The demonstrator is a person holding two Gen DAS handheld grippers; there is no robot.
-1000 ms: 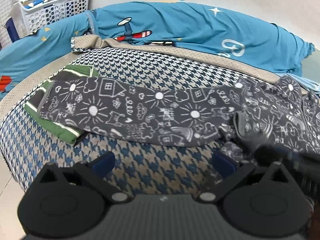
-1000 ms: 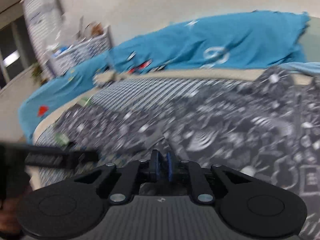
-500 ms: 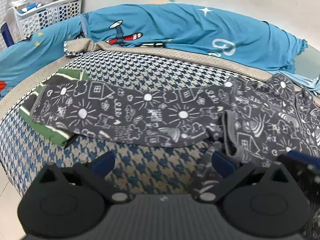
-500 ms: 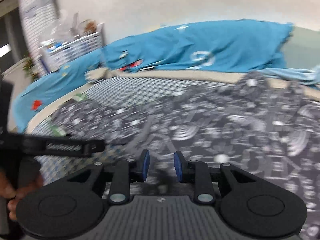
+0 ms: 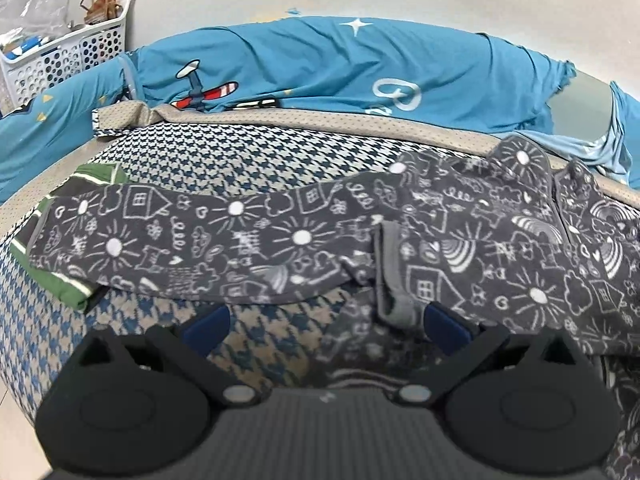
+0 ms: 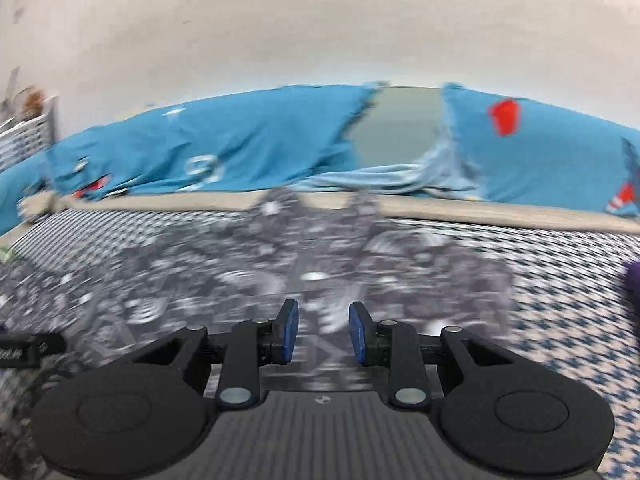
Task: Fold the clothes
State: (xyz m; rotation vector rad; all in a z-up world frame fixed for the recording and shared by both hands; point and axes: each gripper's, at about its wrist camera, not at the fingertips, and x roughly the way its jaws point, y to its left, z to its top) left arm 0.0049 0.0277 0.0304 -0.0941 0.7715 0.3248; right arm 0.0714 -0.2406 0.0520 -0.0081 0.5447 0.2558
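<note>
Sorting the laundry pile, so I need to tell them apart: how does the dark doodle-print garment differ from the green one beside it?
The doodle-print garment is dark grey with white suns and houses; the green garment is green with pale stripes. The doodle-print garment lies spread long across the cushion; the green garment looks compact and lies partly beneath it, showing only at its edges. Both rest on the houndstooth cushion.

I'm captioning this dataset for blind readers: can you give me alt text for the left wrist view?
An open left gripper hovers over a dark grey doodle-print garment spread across a houndstooth cushion, one sleeve stretched left over a folded green garment. Blue printed fabric and a white basket lie behind.
</note>
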